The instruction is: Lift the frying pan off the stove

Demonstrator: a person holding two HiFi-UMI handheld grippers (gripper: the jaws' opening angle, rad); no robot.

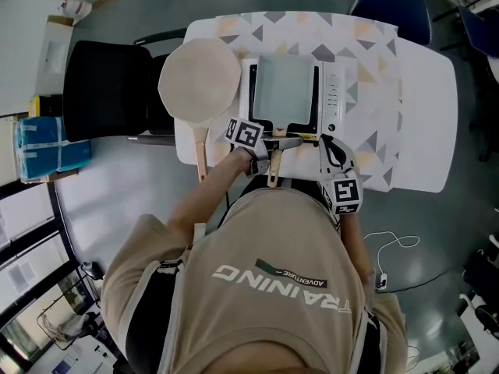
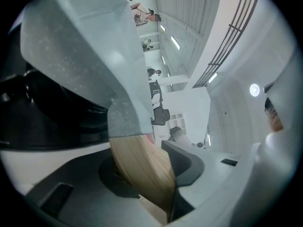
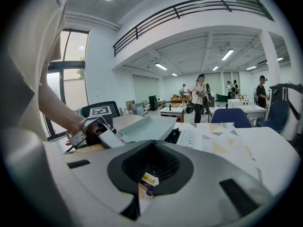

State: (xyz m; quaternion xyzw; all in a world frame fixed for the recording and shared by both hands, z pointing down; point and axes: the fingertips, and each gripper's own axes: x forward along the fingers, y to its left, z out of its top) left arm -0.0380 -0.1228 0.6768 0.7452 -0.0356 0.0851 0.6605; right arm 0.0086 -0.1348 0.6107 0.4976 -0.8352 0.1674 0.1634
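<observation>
the left tool [image 1: 267, 145] is clamped on the pale wooden handle [image 2: 142, 169] of the square grey-green frying pan [image 1: 284, 88]. the grip sits on the stretch of handle nearest the pan body, and the whole pan reaches out ahead of the jaws. the pan lies over the black glass top of the white countertop stove [image 1: 334, 92]; no view shows for certain whether its base has left the glass.

the right tool [image 1: 331, 150] has its jaws together on nothing. it hangs to the right of the left tool, near the stove's front right corner, and steadies neither pan nor stove.

the main risk looks like rotation. all the pan's weight sits beyond one narrow grip on smooth wood, so the far edge may sag and the handle may twist or creep between the pads as the lift goes on. a dipped far edge could scrape the glass or catch the stove and drag it across the patterned white cloth surface [image 1: 374, 68].

a round beige pan with its own wooden handle [image 1: 200, 80] lies just to the left of the left tool. a lift that swings that way could strike it and push it toward the surface's edge. the person's body is close behind both tools, so there seems little room to draw the pan straight back; a steady rise is probably safer.
</observation>
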